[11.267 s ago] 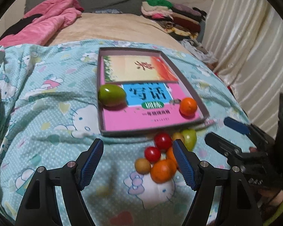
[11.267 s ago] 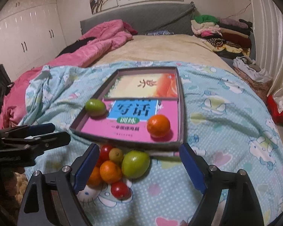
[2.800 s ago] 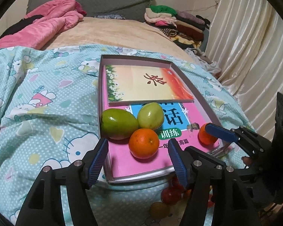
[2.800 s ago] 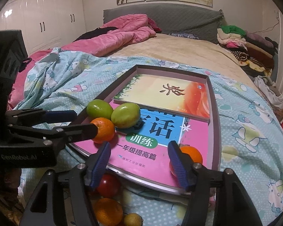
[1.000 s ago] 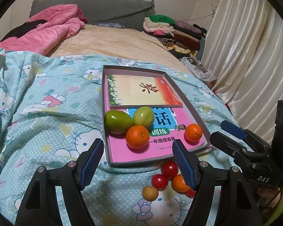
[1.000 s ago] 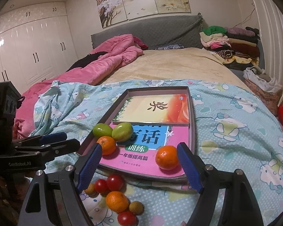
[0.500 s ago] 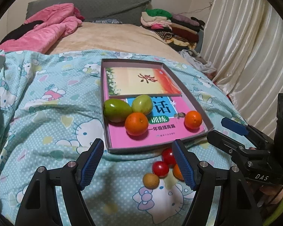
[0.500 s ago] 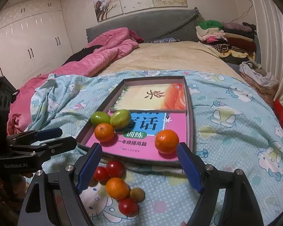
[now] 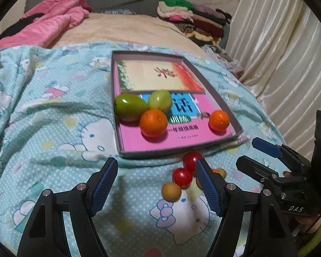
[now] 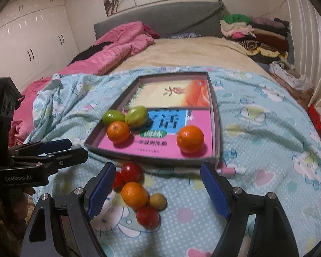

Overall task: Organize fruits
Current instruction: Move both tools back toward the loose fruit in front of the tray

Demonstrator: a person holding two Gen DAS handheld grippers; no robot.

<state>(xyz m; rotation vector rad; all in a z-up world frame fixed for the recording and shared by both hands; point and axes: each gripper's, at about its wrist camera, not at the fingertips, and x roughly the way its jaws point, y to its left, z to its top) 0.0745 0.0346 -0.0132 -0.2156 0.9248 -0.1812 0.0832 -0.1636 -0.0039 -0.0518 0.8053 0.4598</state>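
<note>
From the left wrist view, the left gripper [image 9: 156, 180] is wide open with nothing in it, and two green fruits [image 9: 130, 106] and two oranges [image 9: 153, 122] sit in the tray [image 9: 216, 90]. From the right wrist view, the right gripper [image 10: 157, 189] is wide open and empty above an orange [image 10: 134, 196] and red fruits [image 10: 131, 172] on the blue blanket [image 10: 267, 150], just in front of the tray.

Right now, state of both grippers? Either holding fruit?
Left gripper: open, holding nothing, above the blanket.
Right gripper: open, holding nothing, above the loose orange and cherry tomatoes.
</note>
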